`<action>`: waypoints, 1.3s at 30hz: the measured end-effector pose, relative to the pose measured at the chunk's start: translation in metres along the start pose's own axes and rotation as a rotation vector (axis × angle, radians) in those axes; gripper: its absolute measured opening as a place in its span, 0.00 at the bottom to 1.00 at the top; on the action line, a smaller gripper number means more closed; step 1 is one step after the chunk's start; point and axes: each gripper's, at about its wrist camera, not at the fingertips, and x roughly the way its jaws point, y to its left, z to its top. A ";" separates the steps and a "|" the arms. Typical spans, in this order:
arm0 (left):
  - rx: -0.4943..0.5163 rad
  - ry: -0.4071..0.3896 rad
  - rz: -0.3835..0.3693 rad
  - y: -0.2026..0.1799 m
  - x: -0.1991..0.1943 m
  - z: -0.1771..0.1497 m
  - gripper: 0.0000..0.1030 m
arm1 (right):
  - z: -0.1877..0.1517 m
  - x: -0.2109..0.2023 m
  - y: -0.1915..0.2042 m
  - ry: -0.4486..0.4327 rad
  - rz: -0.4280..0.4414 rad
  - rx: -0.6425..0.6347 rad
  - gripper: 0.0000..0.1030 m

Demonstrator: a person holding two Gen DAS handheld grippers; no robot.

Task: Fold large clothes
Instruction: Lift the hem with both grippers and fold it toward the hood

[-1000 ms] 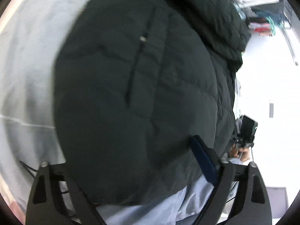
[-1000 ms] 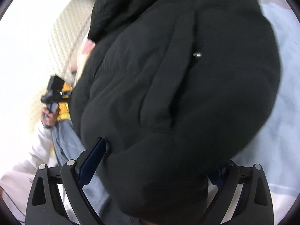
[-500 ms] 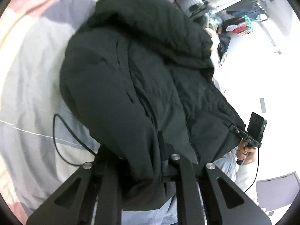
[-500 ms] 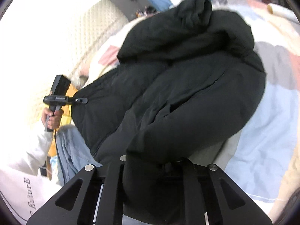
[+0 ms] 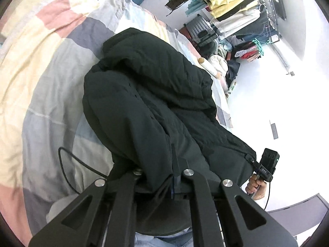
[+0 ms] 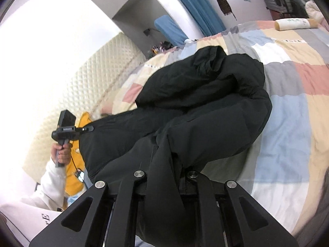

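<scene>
Here the patchwork bed (image 5: pixel 41 86) fills the left of the left-wrist view, and my black padded jacket (image 5: pixel 148 94) lies across it, its bulk in the middle of both frames. Its long axis runs from the hood end at the upper middle of each frame down to the hem at the bottom edge, so the hood points away from me, the hem toward me. My left claw (image 5: pixel 162 177) is pinched tight on one hem corner at the bottom centre of its view; my right claw (image 6: pixel 166 177) is likewise clamped on the other hem corner. To do this fold well, I judge I should keep both grips level and the hem taut between them, then carry it toward the hood in one even sweep, since puffy fill tends to slump sideways.
</scene>
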 end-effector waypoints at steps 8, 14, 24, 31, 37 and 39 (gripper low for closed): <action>-0.016 -0.024 -0.017 -0.011 -0.027 -0.023 0.07 | -0.016 -0.046 0.015 -0.101 0.052 0.051 0.08; -0.020 -0.060 -0.061 -0.015 -0.038 -0.010 0.07 | -0.003 -0.061 0.033 -0.173 0.048 0.023 0.07; -0.193 -0.053 -0.082 0.003 -0.026 0.054 0.08 | 0.064 -0.037 0.010 -0.256 0.089 0.120 0.07; -0.326 -0.098 -0.074 0.007 -0.014 0.116 0.12 | 0.134 -0.001 -0.028 -0.279 0.054 0.249 0.07; -0.390 -0.148 0.015 0.017 0.020 0.175 0.13 | 0.193 0.053 -0.076 -0.257 -0.057 0.397 0.07; -0.393 -0.153 0.048 0.020 0.033 0.190 0.13 | 0.204 0.068 -0.090 -0.251 -0.083 0.440 0.06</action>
